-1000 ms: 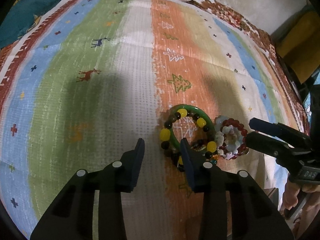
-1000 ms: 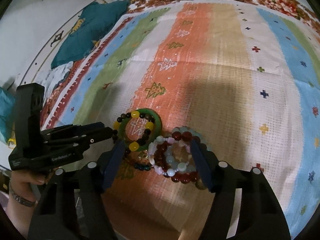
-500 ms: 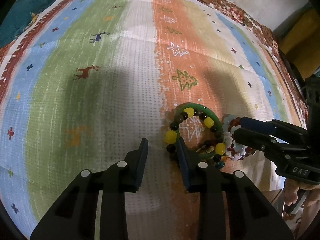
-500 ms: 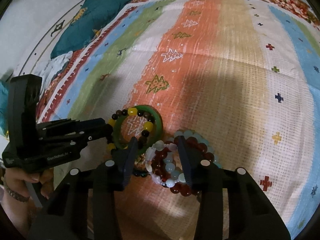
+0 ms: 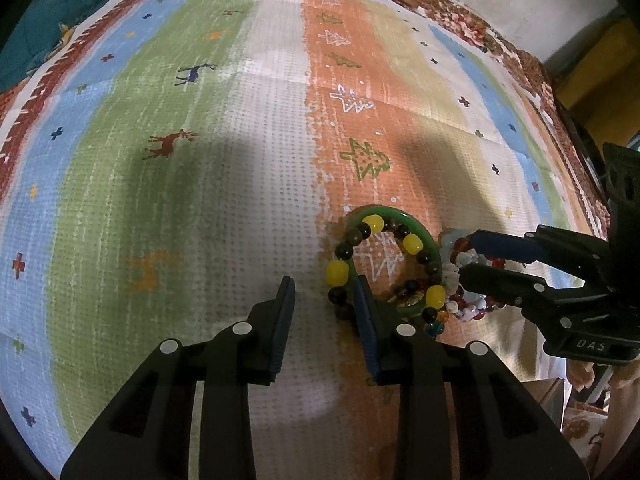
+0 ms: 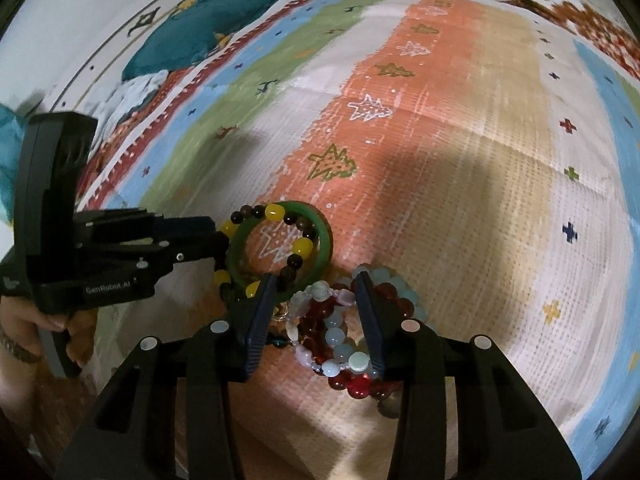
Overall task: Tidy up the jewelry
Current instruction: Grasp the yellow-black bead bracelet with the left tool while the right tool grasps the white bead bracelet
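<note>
Bracelets (image 6: 320,292) lie tangled low in the frame, red and pale strands between the right gripper (image 6: 316,312) fingers, partly open; left gripper (image 5: 324,308), gaping, touches the green bangle (image 5: 396,260). Lifting could drag neighbouring strands along

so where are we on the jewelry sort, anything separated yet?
Nothing looks sorted: the green bangle, the dark and yellow bead bracelet and the red and pale bead bracelets sit bunched together on the striped cloth. In hand: the right gripper is open with its fingers straddling the red and pale pile; the left gripper is open beside the bangle. Left: grasp, pull each piece apart and lay them out.
</note>
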Demonstrator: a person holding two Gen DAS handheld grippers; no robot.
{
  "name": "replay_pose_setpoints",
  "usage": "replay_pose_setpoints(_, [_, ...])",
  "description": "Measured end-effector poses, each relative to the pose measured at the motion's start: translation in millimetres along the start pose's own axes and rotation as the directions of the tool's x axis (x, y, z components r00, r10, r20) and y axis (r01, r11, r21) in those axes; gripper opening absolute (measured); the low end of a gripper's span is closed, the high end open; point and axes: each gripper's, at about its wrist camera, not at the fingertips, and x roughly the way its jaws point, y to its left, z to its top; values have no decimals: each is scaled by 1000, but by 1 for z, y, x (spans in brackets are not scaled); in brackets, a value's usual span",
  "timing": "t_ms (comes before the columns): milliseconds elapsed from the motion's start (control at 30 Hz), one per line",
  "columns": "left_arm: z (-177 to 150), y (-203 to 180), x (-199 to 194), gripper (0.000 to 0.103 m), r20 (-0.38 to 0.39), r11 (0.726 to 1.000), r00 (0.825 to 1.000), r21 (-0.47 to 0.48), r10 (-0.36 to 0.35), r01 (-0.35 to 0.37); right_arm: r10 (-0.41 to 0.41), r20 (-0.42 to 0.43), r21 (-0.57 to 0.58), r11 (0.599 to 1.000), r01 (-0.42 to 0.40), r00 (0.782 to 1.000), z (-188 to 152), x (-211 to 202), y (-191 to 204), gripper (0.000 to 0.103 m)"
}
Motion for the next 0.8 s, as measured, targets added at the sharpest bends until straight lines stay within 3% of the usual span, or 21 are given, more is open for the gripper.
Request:
replay_pose_setpoints(500, [-1,2,2,30,-10,1000,1000,-6,-7,7,15,-41,-154,988,-21,999,-2,8,-5,41])
replay_pose_setpoints(567, [-1,2,2,30,-8,1000,1000,-3,-6,6,22,-40,-169,985,-29,999,-3,10,-4,36])
replay_pose_setpoints(633, [-1,3,3,30,-9,1000,1000,-6,-11,11,27,-40,-149,988,-32,999,-3,10,-7,21])
replay_pose_setpoints(800, [-1,4,3,29,-7,1000,1000,-2,-6,6,38,-39,-139,989,-43,999,-5,10,-10,19])
